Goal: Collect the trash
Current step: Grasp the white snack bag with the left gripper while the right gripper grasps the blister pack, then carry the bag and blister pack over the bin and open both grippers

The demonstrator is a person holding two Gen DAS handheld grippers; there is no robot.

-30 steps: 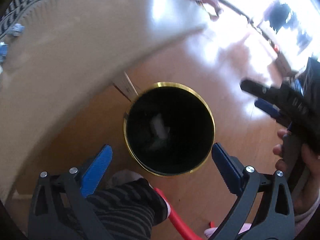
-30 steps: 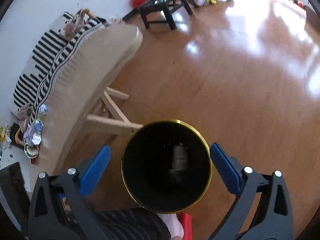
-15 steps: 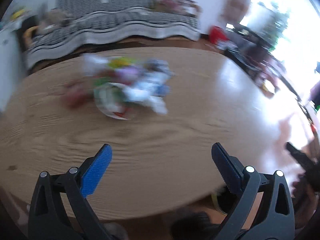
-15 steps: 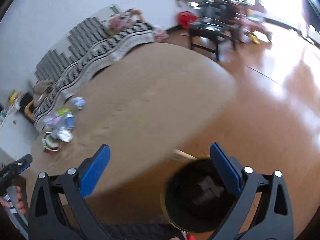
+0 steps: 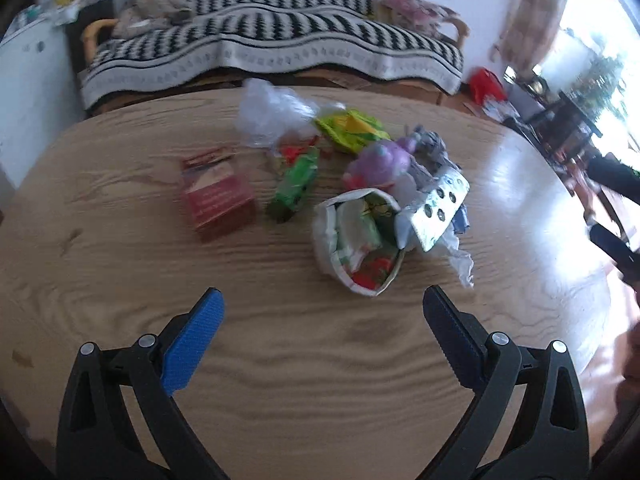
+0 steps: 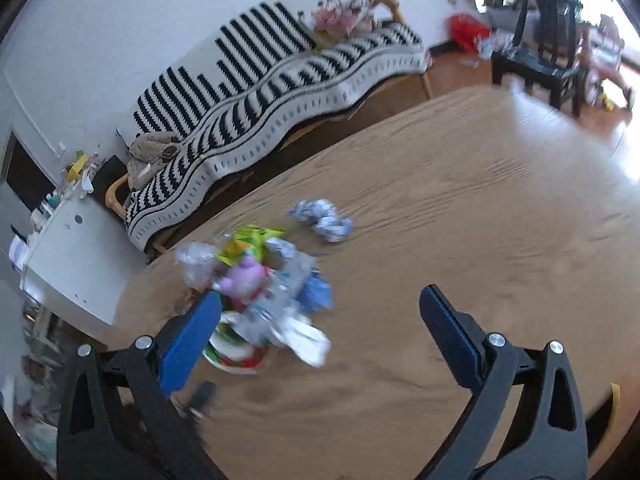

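Left wrist view: a second ago this camera looked down into the black bin on the floor; now it faces the wooden table (image 5: 120, 248), so the drop seems done and a fresh pick is due. The left hand-held gripper (image 5: 322, 322) hangs spread wide and empty in the lower part of the frame. The trash sits in the upper middle: one red box (image 5: 218, 196), one green wrapper (image 5: 296, 184), one clear plastic bag (image 5: 272, 114), one yellow-green packet (image 5: 352, 128), one purple wrapper (image 5: 382, 162), one paper bowl (image 5: 360, 242) on its side with wrappers inside, and one silver blister pack (image 5: 438, 208) touching its rim.

Right wrist view: the bin has also left this frame. The right hand-held gripper (image 6: 320, 320) is spread and empty too. The same heap lies blurred at lower left, and one crumpled blue-white wad (image 6: 322, 220) sits apart, up and right of it.
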